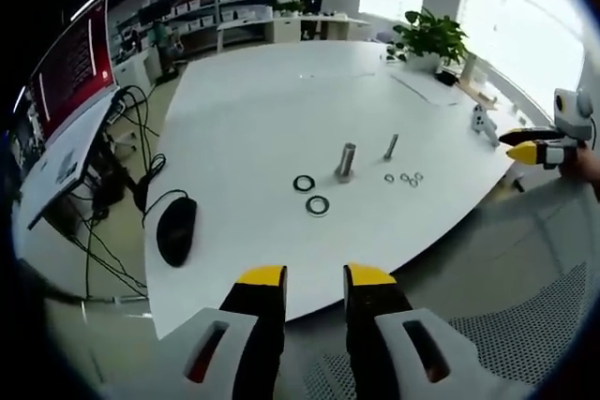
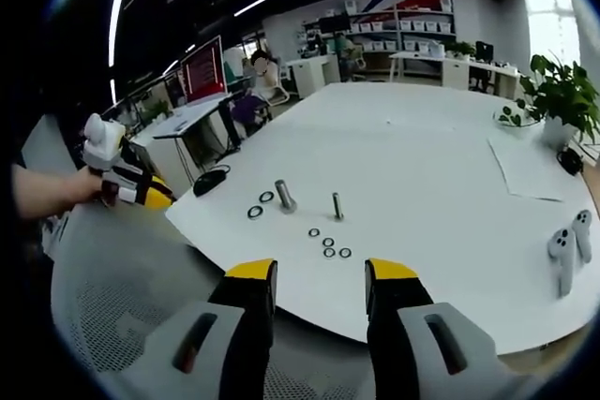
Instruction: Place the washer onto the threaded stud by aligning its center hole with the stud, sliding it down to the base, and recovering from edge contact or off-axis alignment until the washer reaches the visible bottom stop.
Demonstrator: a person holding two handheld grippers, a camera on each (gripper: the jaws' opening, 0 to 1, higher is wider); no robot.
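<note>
The task has not started: both grippers are held off the near edge of the desk (image 1: 253, 110), and neither has a washer.

In the left gripper view, the left gripper (image 1: 314, 278) rises at 6 o'clock with its jaws moderately apart and nothing between them. Beyond it on the desk, a black mouse (image 1: 176, 229) lies toward 9 o'clock. Past centre lie two large dark washers (image 1: 310, 194), and just beyond them stands the thick stud (image 1: 346, 161). A thinner threaded stud (image 1: 391, 146) stands toward 1 o'clock, with a cluster of small washers (image 1: 404, 177) just short of it. The right gripper (image 1: 517, 144) shows at 3 o'clock.

In the right gripper view, the right gripper (image 2: 321, 276) is likewise parted and empty. Ahead lie the small washers (image 2: 329, 243), then the thin stud (image 2: 337, 205). The left gripper (image 2: 155, 196) enters at 9 o'clock.

By my reading, the next move is to reach in and pinch one washer by its rim. Lying flat, it looks hard to lift, so a careful edge grasp is needed before centring its hole over a matching stud.
</note>
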